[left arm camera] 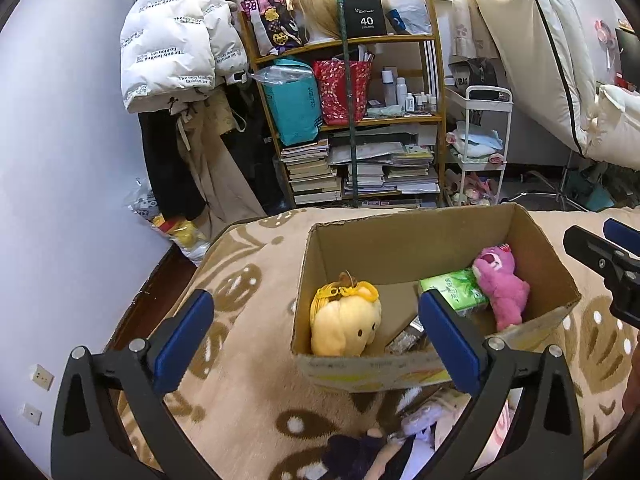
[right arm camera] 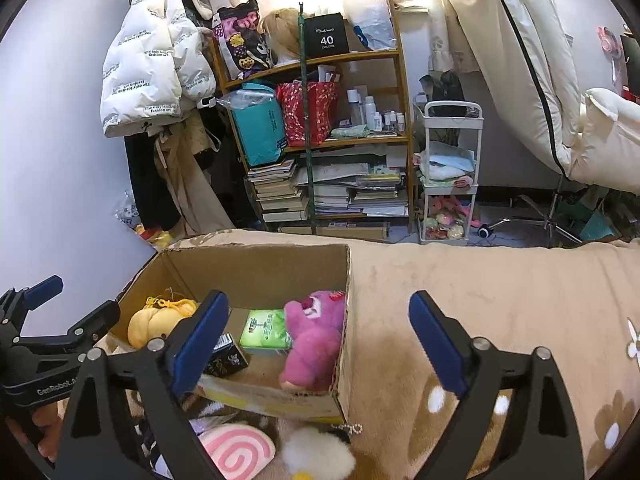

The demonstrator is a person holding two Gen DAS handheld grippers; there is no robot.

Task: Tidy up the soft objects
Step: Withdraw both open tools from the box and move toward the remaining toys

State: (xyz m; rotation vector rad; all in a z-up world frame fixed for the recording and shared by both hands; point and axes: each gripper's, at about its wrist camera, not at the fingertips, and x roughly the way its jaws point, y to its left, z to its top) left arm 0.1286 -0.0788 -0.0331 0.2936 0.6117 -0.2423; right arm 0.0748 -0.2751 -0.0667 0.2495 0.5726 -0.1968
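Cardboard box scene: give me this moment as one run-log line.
left gripper: open, empty | right gripper: open, empty | brown cardboard box: holds yellow plush toy, pink plush bear, green tissue pack

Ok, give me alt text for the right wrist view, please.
An open brown cardboard box on a beige plush blanket holds a yellow plush toy, a green tissue pack and a pink plush bear. The right gripper hovers open and empty, nearer the camera.

Lived-in bedroom of a home: beige patterned blanket [right arm camera: 480,280] spread over the near bed, white puffer jacket [left arm camera: 172,40] hung far left, bamboo shelf [left arm camera: 436,80] crammed with books, bags, cosmetics, white trolley [right arm camera: 452,176] far right.
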